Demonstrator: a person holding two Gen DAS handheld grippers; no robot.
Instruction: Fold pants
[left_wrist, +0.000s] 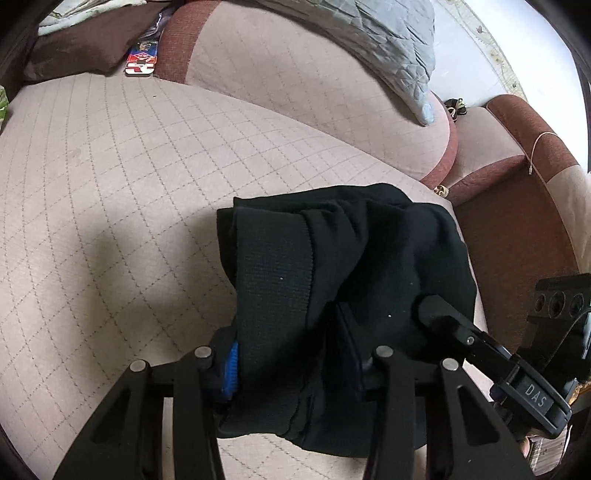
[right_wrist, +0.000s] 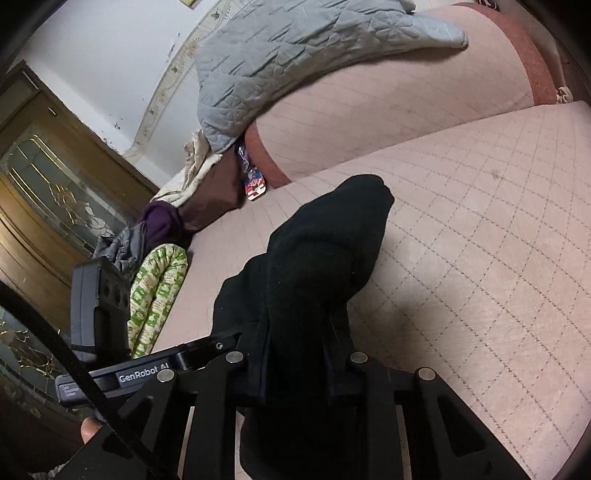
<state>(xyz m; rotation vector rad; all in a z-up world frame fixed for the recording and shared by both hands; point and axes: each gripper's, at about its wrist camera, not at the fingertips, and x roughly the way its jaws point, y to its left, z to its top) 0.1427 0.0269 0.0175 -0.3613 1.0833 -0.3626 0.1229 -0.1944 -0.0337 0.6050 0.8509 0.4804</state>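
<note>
The black pants (left_wrist: 343, 258) lie bunched on the pink quilted sofa seat (left_wrist: 110, 184). My left gripper (left_wrist: 291, 365) is shut on the near ribbed edge of the pants; a blue finger pad (left_wrist: 231, 373) shows at the left of the cloth. My right gripper (left_wrist: 436, 314) reaches into the cloth from the right in the left wrist view. In the right wrist view the right gripper (right_wrist: 299, 373) is shut on a fold of the pants (right_wrist: 325, 251), which drape up and away over the seat (right_wrist: 480, 240). The left gripper's body (right_wrist: 147, 373) shows at lower left.
A grey quilted blanket (left_wrist: 388, 44) hangs over the sofa back. A brown cushion (left_wrist: 85, 51) and a red and blue packet (left_wrist: 142, 61) sit at the far end. A green patterned cloth (right_wrist: 159, 295), purple clothes (right_wrist: 162, 221) and a wooden door (right_wrist: 55, 192) are at left.
</note>
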